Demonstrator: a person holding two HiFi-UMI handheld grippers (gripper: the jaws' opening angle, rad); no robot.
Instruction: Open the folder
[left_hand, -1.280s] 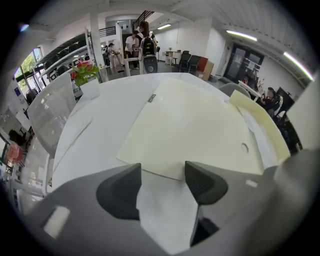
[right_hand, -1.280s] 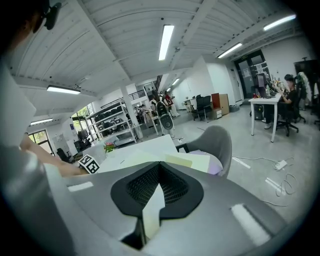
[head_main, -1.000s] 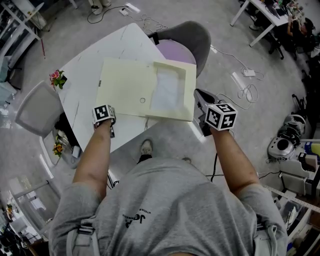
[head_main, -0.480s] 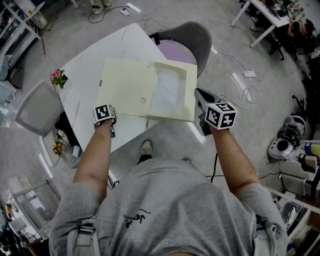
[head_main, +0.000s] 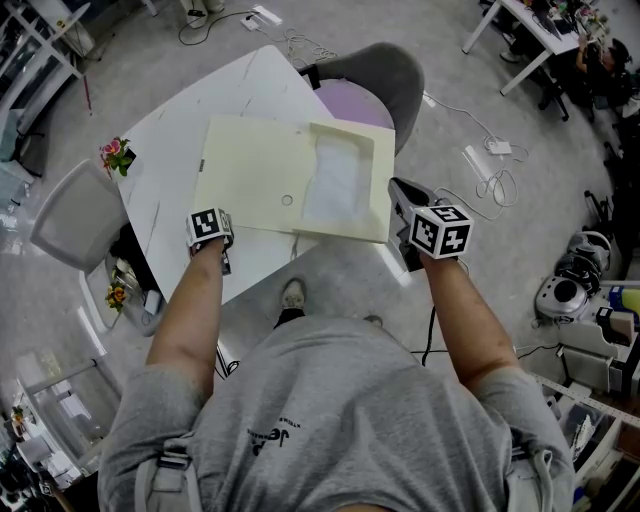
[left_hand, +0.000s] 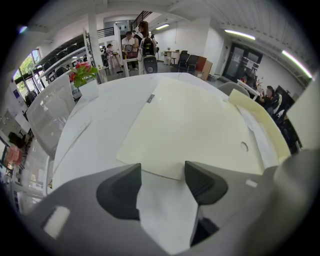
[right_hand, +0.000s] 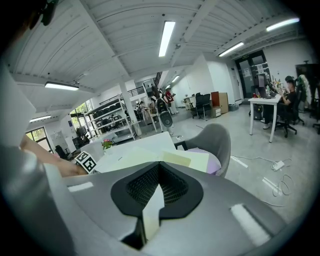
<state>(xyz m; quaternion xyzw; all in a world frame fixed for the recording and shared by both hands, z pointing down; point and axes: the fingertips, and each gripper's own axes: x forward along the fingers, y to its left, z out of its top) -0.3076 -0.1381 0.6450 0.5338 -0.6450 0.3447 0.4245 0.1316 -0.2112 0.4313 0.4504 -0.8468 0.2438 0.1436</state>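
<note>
On the white table (head_main: 175, 135): the folder (head_main: 255, 175) lies flat on a smooth, glossy top with rounded corners; the folder's right part reaches past the table's edge.
Folder, material: cream card with a matte face, rectangular, with a small round hole (head_main: 287, 200) near its lower edge.
Folder, right part: a raised cream border frames a white sheet (head_main: 335, 180). Whether this is a lifted cover or a pocket cannot be told.
Right gripper (right_hand: 159, 186): its jaws are pressed together on a thin cream edge of the folder, seen edge-on between black, finely ribbed pads. In the head view it sits at the folder's right edge.
Left gripper (left_hand: 162, 176): its jaws are spread, with dark rounded pads. It is clear of the folder, whose near corner lies just beyond the tips; bare table shows between the jaws.
Marker cubes: one on each gripper, printed with black and white squares.
Flowers (head_main: 114, 155): a small bunch of pink and red blooms with green leaves, at the table's left corner, well apart from the folder.
Chairs: a grey shell chair (head_main: 380, 80) with a lilac seat stands beyond the folder's right part, and a second grey chair (head_main: 75, 215) stands at the table's left.
</note>
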